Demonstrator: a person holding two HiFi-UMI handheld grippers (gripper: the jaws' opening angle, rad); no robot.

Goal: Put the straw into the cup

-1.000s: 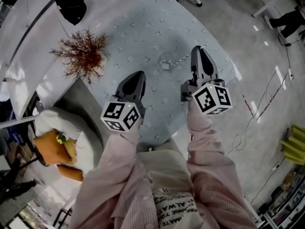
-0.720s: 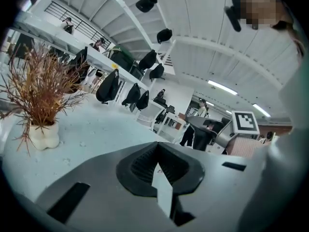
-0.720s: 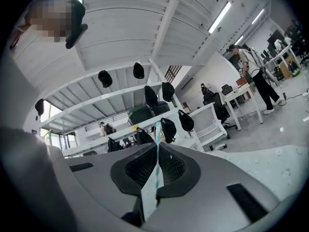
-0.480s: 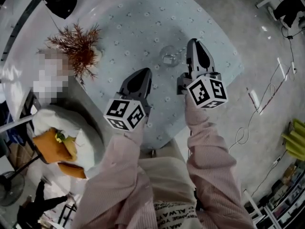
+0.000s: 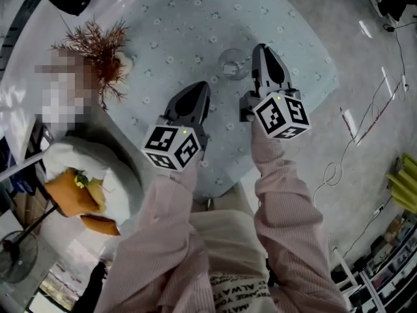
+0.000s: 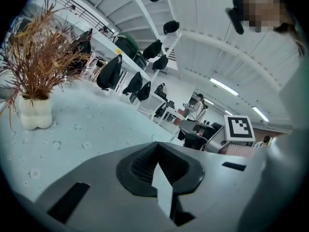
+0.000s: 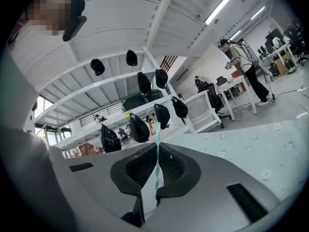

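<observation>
The left gripper (image 5: 198, 96) is clenched, with nothing visible between its jaws. It hangs over the pale flower-printed tablecloth (image 5: 189, 18), and the dried red plant (image 5: 98, 41) in its white vase stands well off to its left. Over the last second it has kept about the same gap to the cup, so it seems to be only standing by.

The clear glass cup (image 5: 231, 64) stands upright on the cloth between the two grippers and is empty as far as the head view shows. Neither gripper view catches it.

The right gripper (image 5: 259, 52) is where the change is. A second ago its tips were plainly apart from the cup. Now they sit just beside the rim, on the cup's right. Its jaws are clamped on the straw (image 7: 157, 141), a thin paper one striped teal and white, which rises straight up out of the jaw seam in the right gripper view. In the head view the straw is too slim to pick out, so I cannot tell whether its free end has reached the rim.

My judgement is that the carry is nearly done. What remains is to line the free end up over the mouth, lower it in and let go. A glass this light could tip if the straw catches its wall.
</observation>
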